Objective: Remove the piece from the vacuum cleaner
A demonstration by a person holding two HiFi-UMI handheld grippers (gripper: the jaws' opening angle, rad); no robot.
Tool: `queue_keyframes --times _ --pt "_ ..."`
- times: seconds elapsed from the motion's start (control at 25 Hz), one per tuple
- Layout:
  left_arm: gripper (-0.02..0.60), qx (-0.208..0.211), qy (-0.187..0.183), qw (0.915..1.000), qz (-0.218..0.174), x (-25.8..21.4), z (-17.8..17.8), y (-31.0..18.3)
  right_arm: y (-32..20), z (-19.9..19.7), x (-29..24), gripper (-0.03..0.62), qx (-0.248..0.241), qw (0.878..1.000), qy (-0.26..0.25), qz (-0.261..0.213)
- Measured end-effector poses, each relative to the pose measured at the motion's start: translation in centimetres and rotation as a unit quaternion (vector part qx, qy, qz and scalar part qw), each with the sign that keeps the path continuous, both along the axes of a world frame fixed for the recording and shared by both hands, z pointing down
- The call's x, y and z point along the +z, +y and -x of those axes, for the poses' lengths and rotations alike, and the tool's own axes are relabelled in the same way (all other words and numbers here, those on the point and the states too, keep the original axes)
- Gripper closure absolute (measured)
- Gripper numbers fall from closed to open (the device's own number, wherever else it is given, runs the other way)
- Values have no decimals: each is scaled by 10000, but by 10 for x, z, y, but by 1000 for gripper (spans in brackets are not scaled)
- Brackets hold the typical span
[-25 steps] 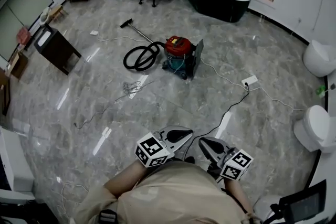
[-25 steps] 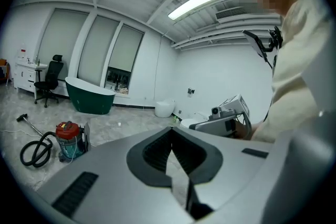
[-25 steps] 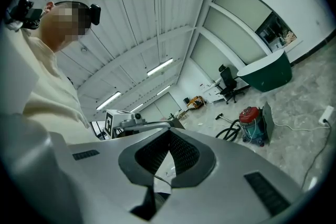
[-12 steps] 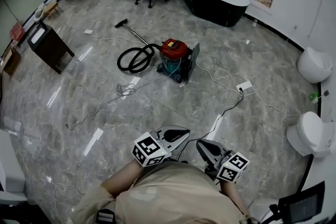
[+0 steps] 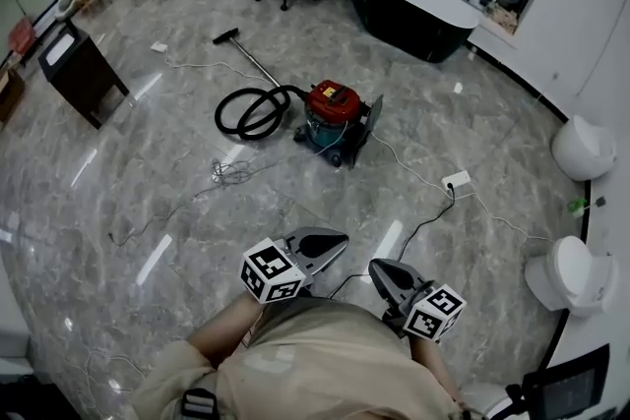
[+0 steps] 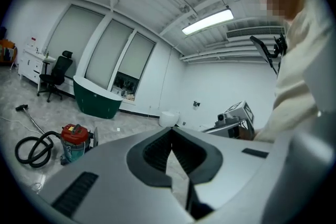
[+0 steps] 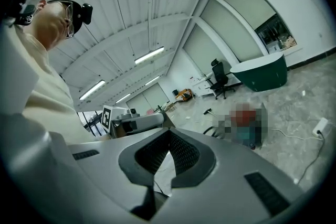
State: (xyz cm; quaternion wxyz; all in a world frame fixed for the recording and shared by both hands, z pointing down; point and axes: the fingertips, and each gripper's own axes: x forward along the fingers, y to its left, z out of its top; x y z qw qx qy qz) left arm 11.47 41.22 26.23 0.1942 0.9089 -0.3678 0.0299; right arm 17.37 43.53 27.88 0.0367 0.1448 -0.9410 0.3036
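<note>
Nearing the round red vacuum cleaner (image 5: 333, 105), left gripper (image 5: 335, 241) and right gripper (image 5: 379, 269) stay closed, empty.

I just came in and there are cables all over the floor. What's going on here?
A person stands holding two tools near their body: the left hand-held gripper and the right hand-held gripper. Both are shut and empty. The red vacuum cleaner sits on the marble floor some way ahead, its black hose coiled beside it. Neither gripper has reached it, so no piece has been removed yet.
</note>
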Motion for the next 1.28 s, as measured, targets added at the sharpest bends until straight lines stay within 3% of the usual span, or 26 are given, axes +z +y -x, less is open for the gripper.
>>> queue_keyframes --times 0.32,0.52,0.76,1.0,1.28 --pt "578 -269 141 9994 -135 -3 97 -32 -32 90 -4 592 -384 9984 404 -71" --pt "578 -519 247 9983 -75 2 139 -32 -32 129 -4 592 -694 9960 561 -58" --pt "578 -872 320 9957 68 10 170 -28 -39 158 -2 592 -986 9935 570 82" --pt "578 -1287 287 9912 117 14 199 -31 -52 188 -4 592 -1440 9878 590 -109" --pt "578 -1606 59 9870 90 8 206 -51 -78 201 -3 592 -1839 9818 444 -169"
